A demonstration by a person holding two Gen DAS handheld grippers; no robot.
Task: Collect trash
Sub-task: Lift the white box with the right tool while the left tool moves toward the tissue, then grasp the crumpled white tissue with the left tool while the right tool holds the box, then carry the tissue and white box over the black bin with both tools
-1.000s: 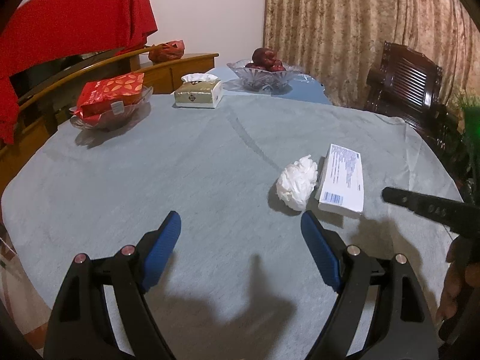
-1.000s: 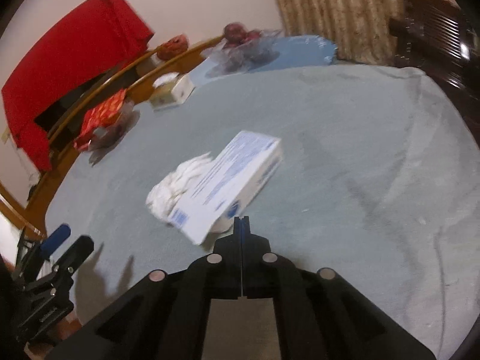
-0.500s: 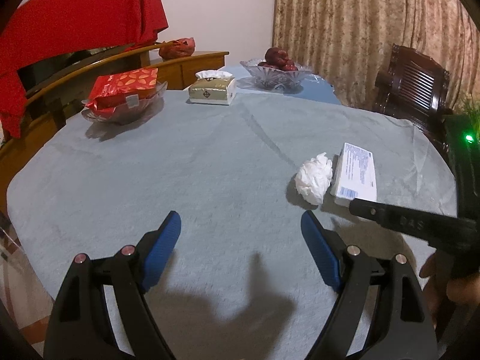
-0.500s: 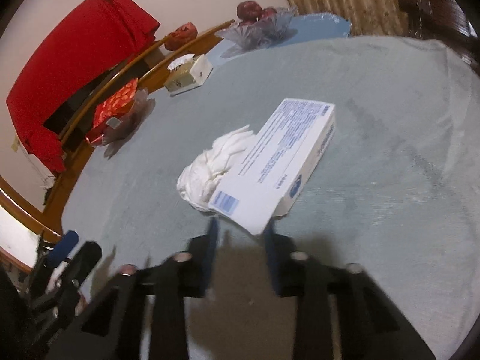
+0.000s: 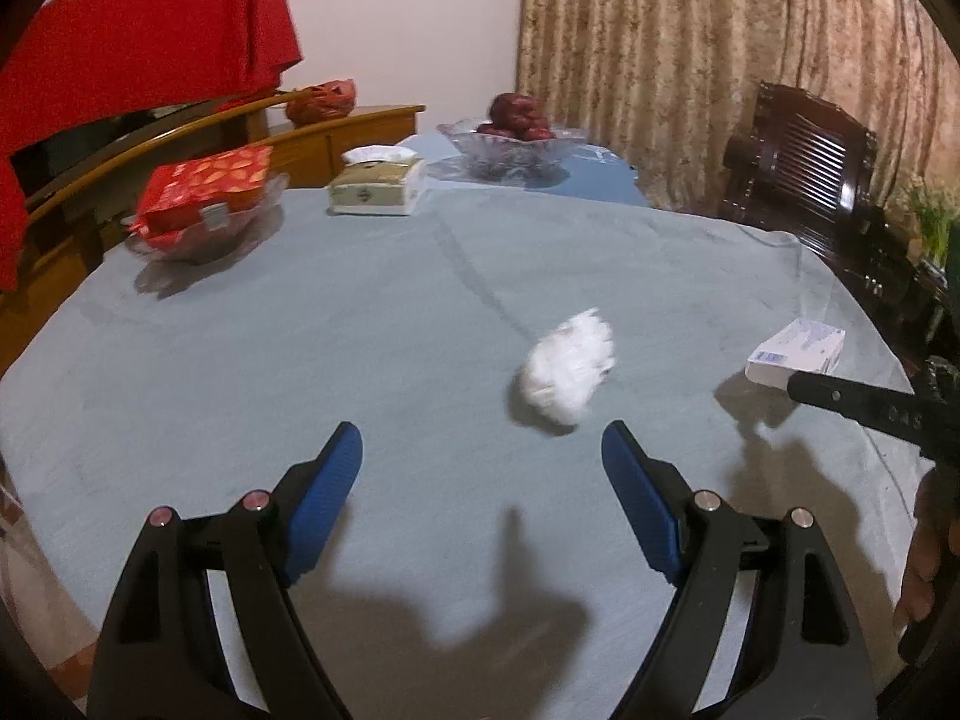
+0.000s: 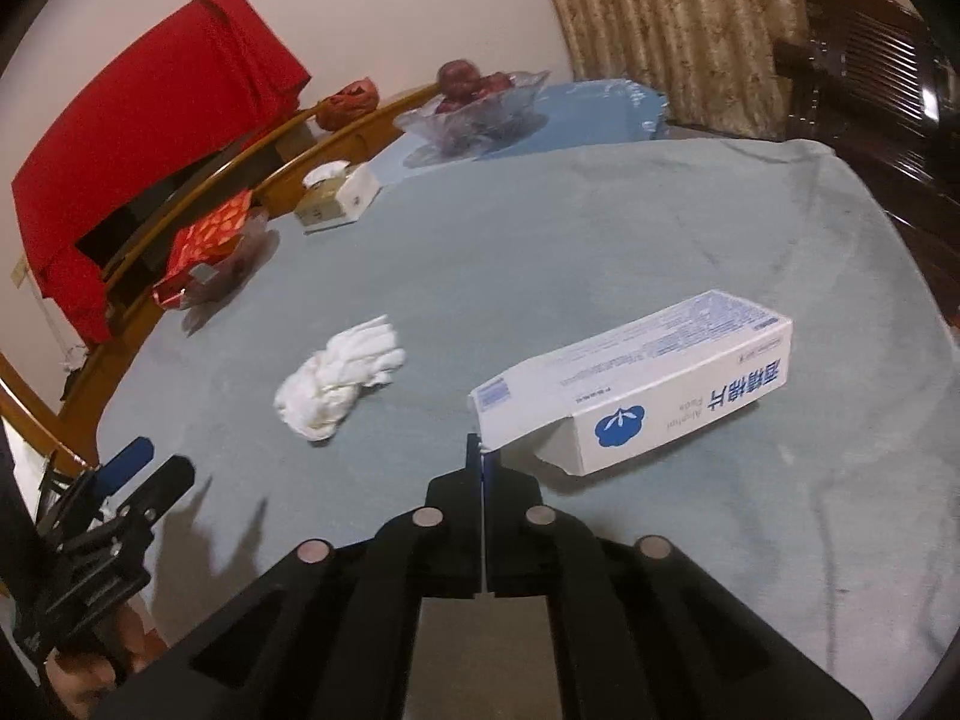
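Right gripper (image 6: 482, 450): jaws pressed together, pinching the open end flap of the white-and-blue carton (image 6: 654, 378), which is tilted above the grey tablecloth (image 6: 540, 240). Left gripper (image 5: 482, 468): jaws spread wide, nothing between them. Crumpled white tissue (image 5: 567, 375) lies on the cloth just ahead of it

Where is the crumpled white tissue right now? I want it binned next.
In the left wrist view the crumpled white tissue lies on the grey tablecloth, just ahead of the open left claw, left of the white box.
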